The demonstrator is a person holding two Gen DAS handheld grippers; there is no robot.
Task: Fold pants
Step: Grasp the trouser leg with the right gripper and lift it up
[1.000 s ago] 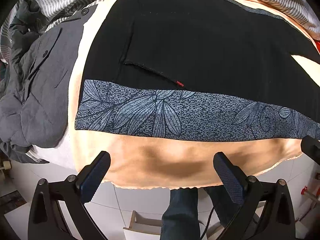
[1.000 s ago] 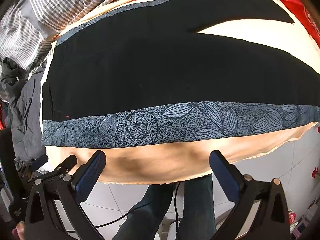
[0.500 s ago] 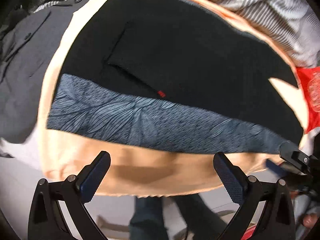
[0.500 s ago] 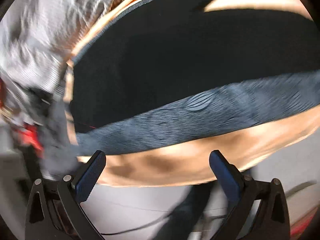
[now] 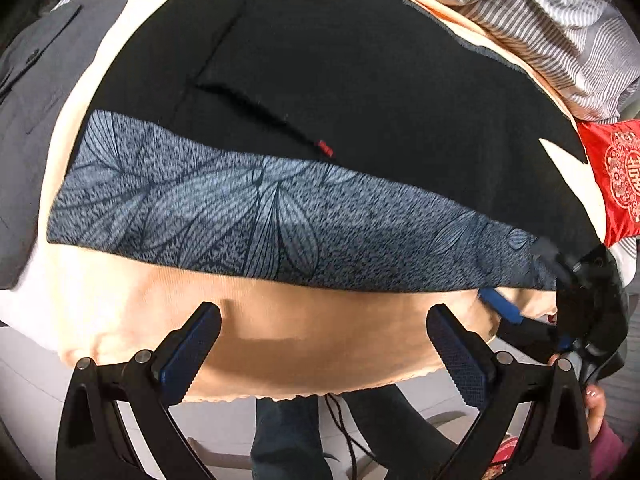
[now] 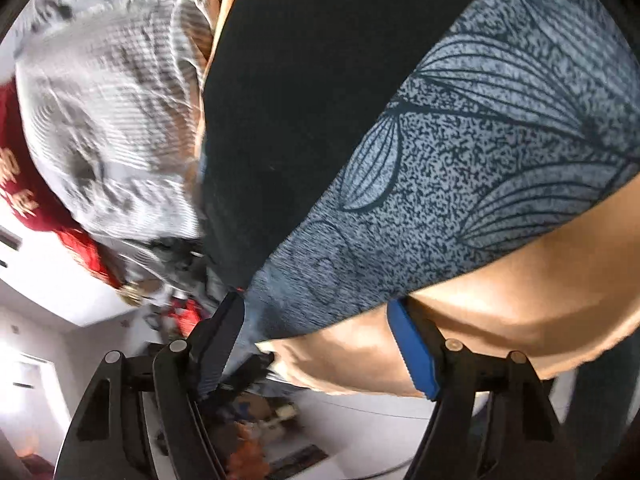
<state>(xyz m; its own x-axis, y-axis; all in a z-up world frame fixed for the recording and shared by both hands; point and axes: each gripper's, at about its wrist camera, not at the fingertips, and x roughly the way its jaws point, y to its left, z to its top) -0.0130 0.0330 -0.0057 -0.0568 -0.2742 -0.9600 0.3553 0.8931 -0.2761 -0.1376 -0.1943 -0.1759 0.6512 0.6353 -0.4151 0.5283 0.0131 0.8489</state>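
Black pants (image 5: 360,92) with a grey-blue leaf-print side stripe (image 5: 256,212) lie spread flat on a peach cloth (image 5: 304,344). My left gripper (image 5: 320,344) is open and empty, hovering over the peach cloth just short of the stripe near the waist end. My right gripper (image 6: 316,340) is open at the leg hem end; its jaws straddle the stripe's corner (image 6: 320,280) without closing on it. It also shows in the left wrist view (image 5: 560,300) at the far right.
A grey jacket (image 5: 36,92) lies left of the pants. A striped grey blanket (image 5: 560,28) is bunched behind, with a red embroidered cloth (image 5: 616,176) at the right. The cloth's front edge (image 5: 280,396) drops to a white tiled floor, where the person's legs stand.
My right gripper swung far to the right, from the middle of the stripe to the hem corner. My left gripper shifted slightly and tilted, staying open.
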